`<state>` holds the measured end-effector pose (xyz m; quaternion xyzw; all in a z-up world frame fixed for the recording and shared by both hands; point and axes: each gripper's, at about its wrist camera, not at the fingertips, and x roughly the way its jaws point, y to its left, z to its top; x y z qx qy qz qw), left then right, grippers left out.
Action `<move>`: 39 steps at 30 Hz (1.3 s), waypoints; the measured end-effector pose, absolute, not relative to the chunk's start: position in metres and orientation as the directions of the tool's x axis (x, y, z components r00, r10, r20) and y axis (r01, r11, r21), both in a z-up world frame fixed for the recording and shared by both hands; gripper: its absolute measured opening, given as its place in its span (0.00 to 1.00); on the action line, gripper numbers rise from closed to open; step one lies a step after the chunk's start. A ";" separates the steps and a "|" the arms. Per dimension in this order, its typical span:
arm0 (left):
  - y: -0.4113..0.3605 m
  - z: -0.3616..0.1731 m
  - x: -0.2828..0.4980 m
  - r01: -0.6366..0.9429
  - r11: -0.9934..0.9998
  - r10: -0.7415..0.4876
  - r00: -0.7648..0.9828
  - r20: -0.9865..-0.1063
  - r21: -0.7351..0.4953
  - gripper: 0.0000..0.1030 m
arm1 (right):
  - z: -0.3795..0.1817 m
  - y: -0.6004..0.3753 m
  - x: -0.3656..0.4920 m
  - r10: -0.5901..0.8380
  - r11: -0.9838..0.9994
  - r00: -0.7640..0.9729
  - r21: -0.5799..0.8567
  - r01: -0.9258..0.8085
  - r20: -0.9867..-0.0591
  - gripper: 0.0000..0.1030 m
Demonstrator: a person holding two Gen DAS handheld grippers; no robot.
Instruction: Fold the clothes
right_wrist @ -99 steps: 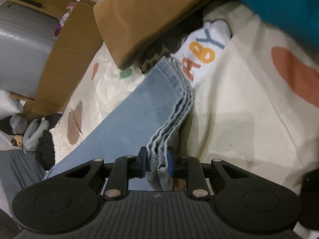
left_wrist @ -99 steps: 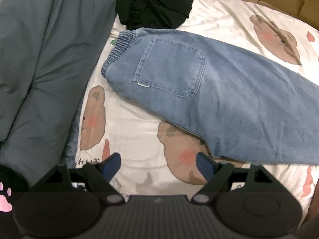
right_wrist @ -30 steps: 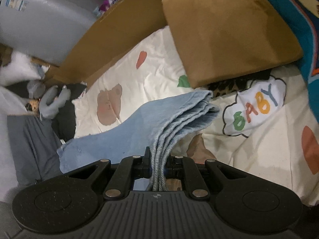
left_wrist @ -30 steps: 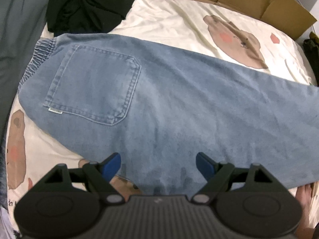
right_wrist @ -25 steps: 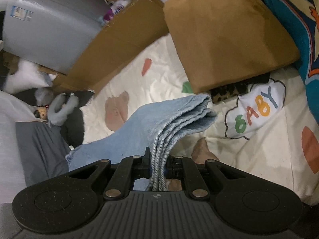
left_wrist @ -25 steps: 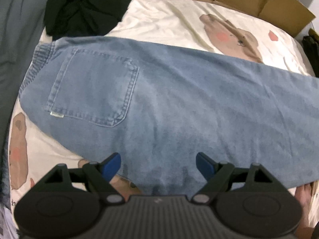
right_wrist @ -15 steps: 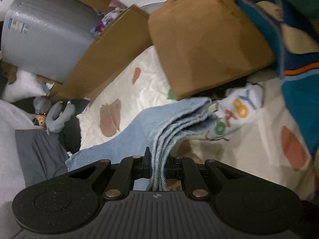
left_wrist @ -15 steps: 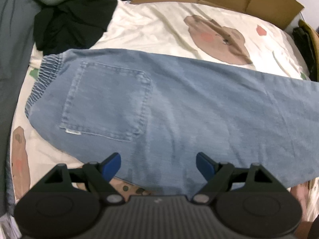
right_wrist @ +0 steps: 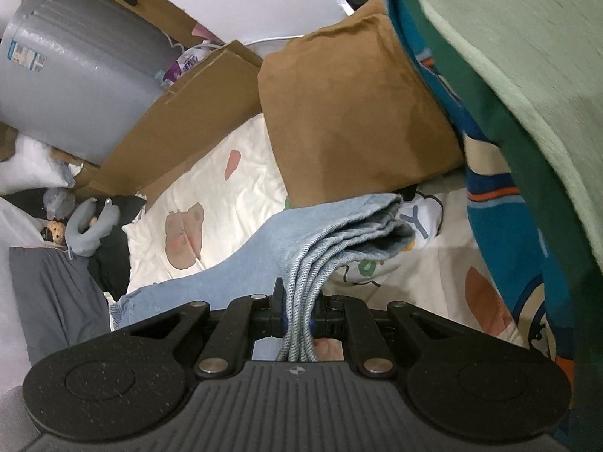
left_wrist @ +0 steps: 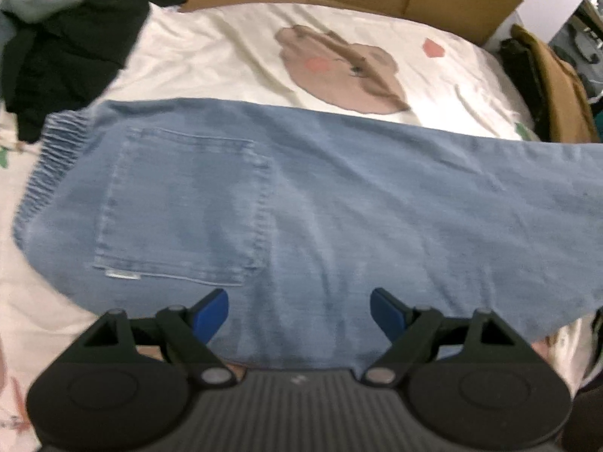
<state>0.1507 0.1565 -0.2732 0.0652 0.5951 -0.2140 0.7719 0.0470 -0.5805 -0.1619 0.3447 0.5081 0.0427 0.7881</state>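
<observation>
**Technician A:** Fingers on the right gripper (right_wrist: 299, 314) are clamped on the stacked hem layers of the jeans (right_wrist: 320, 233). The leg ends rise off the bed sheet (right_wrist: 211, 196) ahead of those fingers and droop forward past the tips. The left gripper (left_wrist: 299, 310) stands wide apart with nothing between its blue pads; it hangs above the near edge of the seat area.

**Technician B:** Confirm the garment position.

**Technician A:** The waistband (left_wrist: 49, 158) lies ahead and to the left of the left fingers, the back pocket (left_wrist: 181, 203) just ahead of the left pad. The legs run off to the right of the right pad. The jeans look already doubled lengthwise, one leg over the other, since four hem edges sit in the right fingers.

**Technician B:** Remaining steps?

**Technician A:** Judged from this state, the crosswise fold is in hand but not laid: the hems must travel toward the waistband and be released there. A second fold may follow. A black garment (left_wrist: 64, 49) beyond the waistband and a brown folded item (right_wrist: 350, 113) beyond the right fingers suggest further pieces; whether they need folding cannot be told.
</observation>
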 end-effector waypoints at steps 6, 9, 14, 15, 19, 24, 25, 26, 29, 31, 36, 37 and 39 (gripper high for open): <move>0.136 -0.286 0.146 0.462 0.844 -0.372 0.141 -0.918 -0.271 0.76 | -0.141 -0.554 0.069 0.412 0.797 0.435 0.548 0.254 -0.801 0.08; 0.121 -0.297 0.146 0.507 0.804 -0.411 0.094 -0.907 -0.312 0.70 | -0.126 -0.540 0.078 0.404 0.813 0.427 0.532 0.238 -0.809 0.08; 0.098 -0.314 0.146 0.549 0.736 -0.483 0.015 -0.875 -0.397 0.58 | -0.109 -0.518 0.091 0.388 0.840 0.397 0.496 0.219 -0.832 0.09; 0.094 -0.316 0.147 0.555 0.722 -0.495 0.000 -0.869 -0.412 0.57 | -0.106 -0.514 0.093 0.383 0.845 0.391 0.488 0.218 -0.837 0.09; 0.077 -0.327 0.142 0.563 0.668 -0.548 -0.069 -0.834 -0.486 0.48 | -0.097 -0.503 0.098 0.361 0.862 0.376 0.459 0.215 -0.853 0.09; 0.054 -0.343 0.132 0.564 0.595 -0.603 -0.157 -0.782 -0.573 0.32 | -0.091 -0.492 0.104 0.343 0.877 0.367 0.435 0.204 -0.864 0.09; 0.049 -0.346 0.128 0.569 0.582 -0.604 -0.176 -0.777 -0.581 0.25 | -0.091 -0.490 0.105 0.342 0.879 0.366 0.433 0.202 -0.866 0.09; 0.044 -0.350 0.125 0.576 0.573 -0.598 -0.192 -0.778 -0.583 0.16 | -0.091 -0.488 0.107 0.341 0.880 0.364 0.431 0.200 -0.867 0.09; 0.030 -0.361 0.113 0.597 0.546 -0.579 -0.238 -0.779 -0.588 0.08 | -0.092 -0.483 0.111 0.342 0.882 0.355 0.428 0.197 -0.870 0.09; 0.022 -0.367 0.109 0.603 0.541 -0.571 -0.249 -0.782 -0.587 0.08 | -0.091 -0.479 0.114 0.345 0.885 0.349 0.426 0.190 -0.871 0.09; 0.005 -0.374 0.116 0.596 0.547 -0.586 -0.229 -0.777 -0.588 0.07 | -0.085 -0.470 0.118 0.350 0.890 0.329 0.421 0.174 -0.877 0.09; 0.001 -0.375 0.119 0.594 0.546 -0.592 -0.226 -0.774 -0.591 0.07 | -0.083 -0.468 0.118 0.352 0.892 0.327 0.420 0.166 -0.877 0.09; -0.004 -0.376 0.126 0.582 0.549 -0.605 -0.218 -0.766 -0.600 0.07 | -0.080 -0.463 0.119 0.356 0.896 0.323 0.418 0.149 -0.877 0.09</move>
